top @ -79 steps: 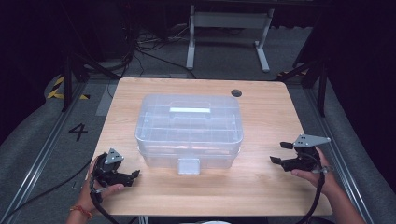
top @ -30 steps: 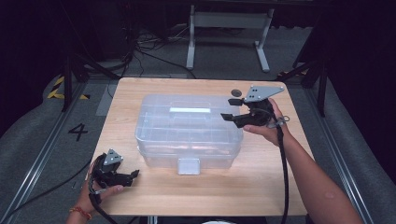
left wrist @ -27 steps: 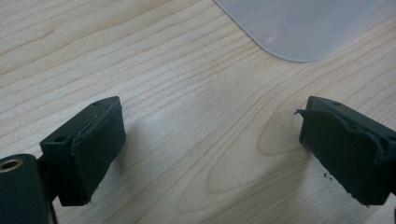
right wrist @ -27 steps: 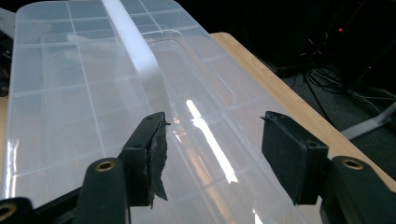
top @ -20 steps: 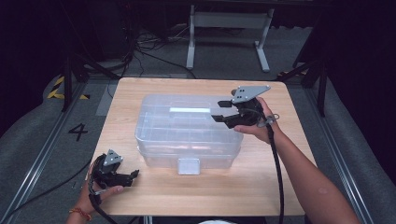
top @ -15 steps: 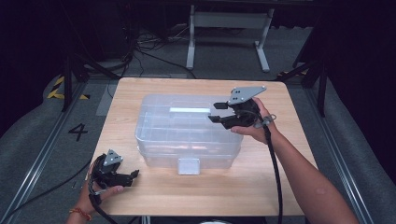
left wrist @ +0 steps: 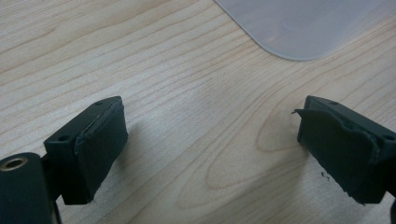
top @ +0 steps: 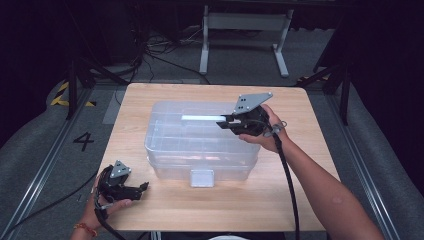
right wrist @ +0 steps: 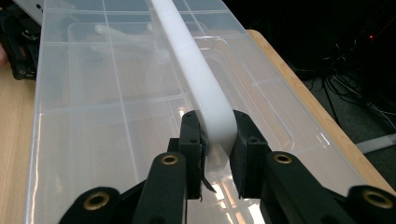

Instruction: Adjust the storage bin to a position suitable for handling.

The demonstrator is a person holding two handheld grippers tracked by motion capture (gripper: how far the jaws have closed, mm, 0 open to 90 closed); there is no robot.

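Observation:
A clear plastic storage box [top: 170, 150] with a divided lid [right wrist: 93, 93] stands in the middle of the wooden table [top: 300, 180]. A white handle [top: 200, 118] runs along the lid's top. My right gripper [top: 225, 123] reaches in from the right; its jaws have just been closing and now its pads press on the right end of the handle [right wrist: 196, 70], so the right gripper [right wrist: 217, 140] is shut on it. At the front left my left gripper [top: 142, 187] lies on the table, open [left wrist: 212, 149], with bare wood between its fingers and a box corner [left wrist: 299, 23] beyond.
A small latch [top: 202, 177] sits on the box's front wall. A white metal stand [top: 245, 22] and cables lie on the floor behind the table. A floor mark "4" [top: 83, 141] is at the left. Bare tabletop lies in front of the box and to its right.
My right hand moved left from the table's right rear onto the box lid, and its jaws closed on the white handle. The left gripper stayed put.

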